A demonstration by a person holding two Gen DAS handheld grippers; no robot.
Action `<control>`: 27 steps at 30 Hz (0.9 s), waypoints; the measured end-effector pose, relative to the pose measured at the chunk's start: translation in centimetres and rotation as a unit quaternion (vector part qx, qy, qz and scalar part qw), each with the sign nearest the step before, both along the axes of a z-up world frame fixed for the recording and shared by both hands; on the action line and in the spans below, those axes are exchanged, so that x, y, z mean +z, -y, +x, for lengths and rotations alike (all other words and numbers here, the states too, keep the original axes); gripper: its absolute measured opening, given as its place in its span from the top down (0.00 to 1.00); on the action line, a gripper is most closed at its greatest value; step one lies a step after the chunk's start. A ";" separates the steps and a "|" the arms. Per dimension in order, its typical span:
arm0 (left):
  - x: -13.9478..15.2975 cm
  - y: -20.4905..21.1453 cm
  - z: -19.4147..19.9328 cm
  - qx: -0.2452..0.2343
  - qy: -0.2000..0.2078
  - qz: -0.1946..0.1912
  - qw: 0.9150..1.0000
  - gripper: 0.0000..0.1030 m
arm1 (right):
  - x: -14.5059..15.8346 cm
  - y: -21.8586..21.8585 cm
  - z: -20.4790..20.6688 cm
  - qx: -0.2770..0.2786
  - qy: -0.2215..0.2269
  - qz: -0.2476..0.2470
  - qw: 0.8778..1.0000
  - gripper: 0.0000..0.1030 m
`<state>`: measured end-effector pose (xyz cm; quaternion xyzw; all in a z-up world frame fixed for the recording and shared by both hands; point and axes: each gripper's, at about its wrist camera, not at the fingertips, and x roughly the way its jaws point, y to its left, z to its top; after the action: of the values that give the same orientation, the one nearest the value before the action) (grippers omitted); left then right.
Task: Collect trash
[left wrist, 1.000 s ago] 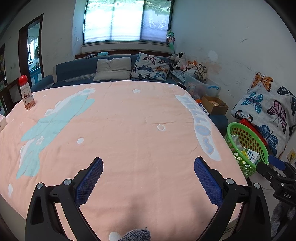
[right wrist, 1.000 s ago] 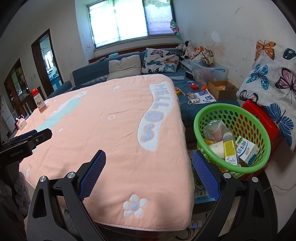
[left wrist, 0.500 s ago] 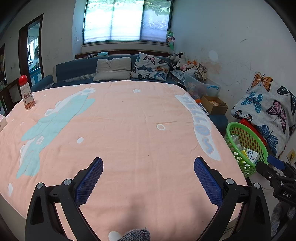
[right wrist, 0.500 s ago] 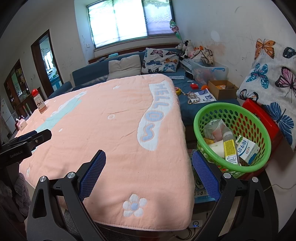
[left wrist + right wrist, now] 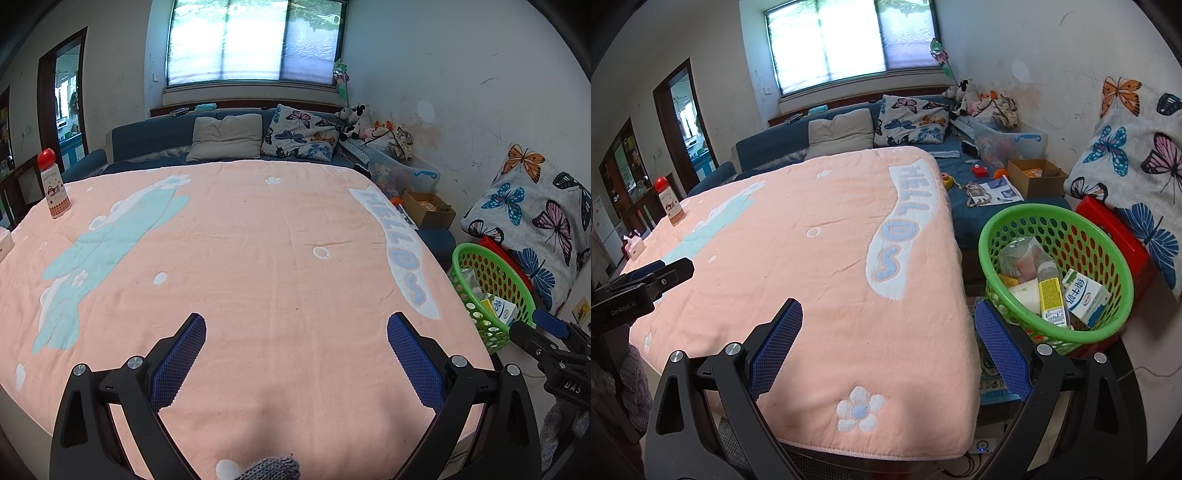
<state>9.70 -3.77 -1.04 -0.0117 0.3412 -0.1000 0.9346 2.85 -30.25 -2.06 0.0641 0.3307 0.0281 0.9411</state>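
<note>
A green perforated basket (image 5: 1012,221) stands on the floor right of the table, holding a milk carton (image 5: 1086,297), a plastic bottle (image 5: 1051,291), a paper cup and wrappers. The left wrist view shows the same basket (image 5: 464,254) at its right edge. My right gripper (image 5: 888,325) is open over the table's near right corner, nothing between its blue pads. My left gripper (image 5: 295,338) hangs open above the near middle of the pink blanket (image 5: 240,258), holding nothing. Each gripper appears at the edge of the other's view.
A red-capped bottle (image 5: 53,184) stands at the table's far left, with a tissue box (image 5: 633,246) nearby. A blue sofa with cushions (image 5: 225,136) lies behind. A red stool (image 5: 1115,221), butterfly cushion, cardboard box (image 5: 1036,177) and papers crowd the right side.
Both grippers have stayed open and almost still. The right wrist view has drifted slightly, so the basket sits a little further right.
</note>
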 end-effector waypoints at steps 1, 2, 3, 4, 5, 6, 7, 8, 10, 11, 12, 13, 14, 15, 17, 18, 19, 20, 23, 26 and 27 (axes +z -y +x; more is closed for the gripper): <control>0.0 0.0 0.0 0.000 0.000 0.000 1.000 0.07 | 0.0 0.0 0.0 0.000 0.001 0.000 1.000 0.09; 0.0 0.0 0.0 0.000 0.000 0.000 1.000 0.07 | 0.0 0.0 0.0 0.000 0.001 0.000 1.000 0.09; 0.0 0.0 0.0 0.000 0.000 0.000 1.000 0.07 | 0.0 0.0 0.1 0.000 0.000 0.000 1.000 0.09; 0.0 0.0 0.0 0.000 0.000 0.001 1.000 0.07 | -0.1 0.0 0.1 0.000 0.000 0.000 1.000 0.09; 0.0 0.1 -0.1 0.000 0.001 0.002 1.000 0.07 | -0.1 -0.1 0.1 0.000 0.000 0.000 1.000 0.09; 0.0 0.1 -0.1 0.000 0.001 0.002 1.000 0.07 | -0.1 -0.1 0.1 0.000 0.001 0.000 1.000 0.09; 0.0 0.1 -0.1 0.000 0.001 0.003 1.000 0.07 | -0.1 -0.1 0.2 0.000 0.000 0.000 1.000 0.09; 0.0 0.1 -0.2 0.000 0.001 0.003 1.000 0.07 | -0.1 -0.1 0.2 0.000 0.000 -0.001 1.000 0.09; 0.0 0.1 -0.2 -0.001 0.001 0.004 1.000 0.07 | 0.0 0.0 0.2 -0.001 0.001 -0.001 1.000 0.09; 0.0 0.1 -0.2 -0.001 0.001 0.006 1.000 0.07 | 0.0 0.0 0.2 -0.001 0.001 -0.001 1.000 0.09; 0.0 0.1 -0.3 -0.003 0.001 0.006 1.000 0.07 | 0.0 0.1 0.2 -0.002 0.001 -0.001 1.000 0.09; -0.1 0.1 -0.3 -0.004 0.001 0.007 1.000 0.07 | 0.0 0.1 0.2 -0.002 0.001 -0.001 1.000 0.09; -0.1 0.1 -0.3 -0.004 0.001 0.009 1.000 0.07 | 0.0 0.1 0.2 -0.002 0.000 -0.001 1.000 0.09; -0.1 0.2 -0.3 -0.004 0.002 0.011 1.000 0.07 | 0.0 0.1 0.2 -0.002 0.001 -0.001 1.000 0.09; -0.1 0.4 -0.4 -0.007 0.003 0.015 1.000 0.07 | 0.0 0.2 0.2 -0.002 0.001 -0.001 1.000 0.09; -0.1 0.4 -0.3 -0.007 0.003 0.017 1.000 0.07 | 0.0 0.2 0.2 -0.002 0.001 -0.002 1.000 0.09; -0.2 0.5 -0.3 -0.008 0.003 0.018 1.000 0.07 | 0.0 0.3 0.2 -0.002 0.001 -0.002 1.000 0.09; -0.2 0.5 -0.3 -0.009 0.004 0.019 1.000 0.07 | 0.0 0.3 0.2 -0.003 0.001 -0.002 1.000 0.09; -0.2 0.6 -0.4 -0.010 0.006 0.025 1.000 0.07 | 0.1 0.5 0.2 -0.005 0.001 -0.003 1.000 0.09; -0.2 0.7 -0.3 -0.012 0.005 0.026 1.000 0.07 | 0.1 0.7 0.2 -0.007 0.001 -0.002 1.000 0.09; -0.2 0.8 -0.2 -0.013 0.005 0.027 1.000 0.07 | 0.1 0.7 0.2 -0.007 0.001 -0.002 1.000 0.09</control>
<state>9.48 -4.54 -1.28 0.0183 0.3395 -0.1029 0.9348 3.07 -30.98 -1.96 0.0641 0.3292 0.0209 0.9419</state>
